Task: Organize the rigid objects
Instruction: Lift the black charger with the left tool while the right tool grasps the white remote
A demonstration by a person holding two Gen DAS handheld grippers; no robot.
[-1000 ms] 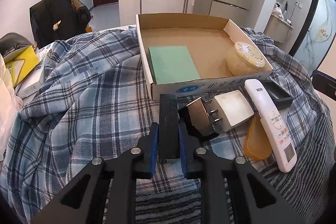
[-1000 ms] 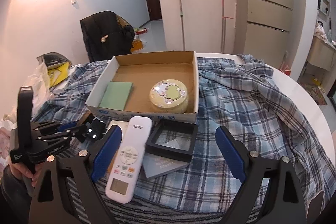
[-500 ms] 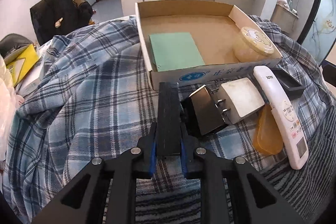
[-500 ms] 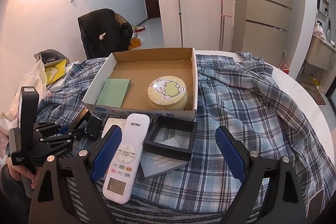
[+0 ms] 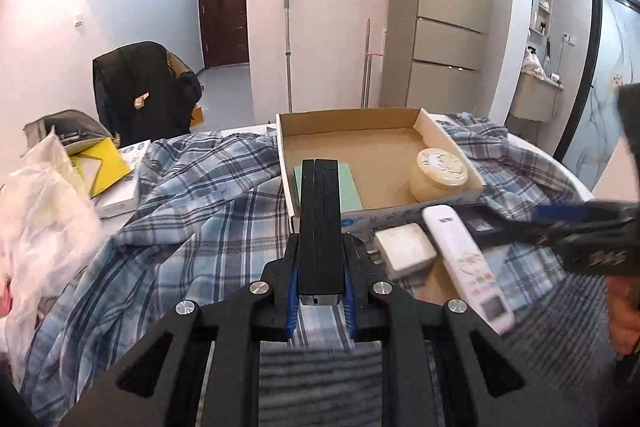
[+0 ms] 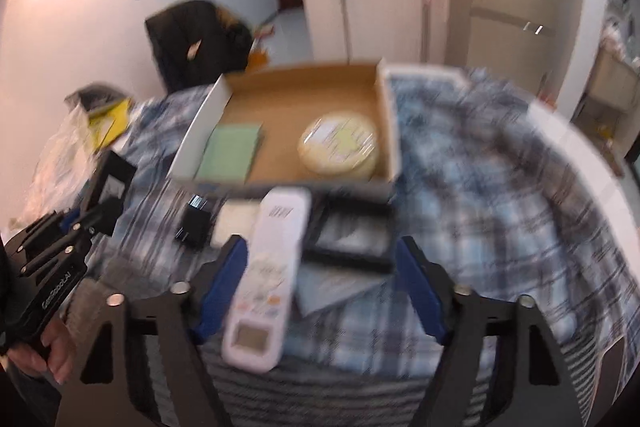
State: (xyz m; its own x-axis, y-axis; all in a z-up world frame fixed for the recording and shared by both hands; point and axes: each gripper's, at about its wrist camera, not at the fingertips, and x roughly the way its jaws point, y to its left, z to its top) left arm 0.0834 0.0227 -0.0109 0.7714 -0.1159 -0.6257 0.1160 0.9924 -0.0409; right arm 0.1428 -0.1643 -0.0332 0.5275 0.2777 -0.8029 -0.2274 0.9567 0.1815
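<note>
While the left hand-held gripper (image 5: pixel 320 281) is clenched on a long, flat, black rectangular slab (image 5: pixel 321 223) with a seam down its middle, that slab juts forward between the blue pads, lifted above the plaid-covered surface (image 5: pixel 192 227) and pointing at the shallow open cardboard box (image 5: pixel 352 131). In the right wrist view the same slab (image 6: pixel 114 183) shows as a dark block at the left, held up by a person's hand (image 6: pixel 52 351).

The right hand-held gripper (image 6: pixel 320 287) has just been closing its jaws; its blue pads stand on either side of the lower half of a white remote control with a small screen (image 6: pixel 268 279), which lies on the cloth. Blur hides whether the near pad touches it, and the far pad stands clear.

Inside the box lie two things: one pale green flat card (image 6: pixel 230 151) at its left and one round cream-yellow lidded tub (image 6: pixel 338 143) at its right. Just in front of the box, on the cloth, sit one black plug adapter (image 6: pixel 196 223), one white square charger block (image 5: pixel 404 247), the one remote and one black square tray (image 6: pixel 352 239). That makes one slab in the air and four loose pieces outside the box.
</note>
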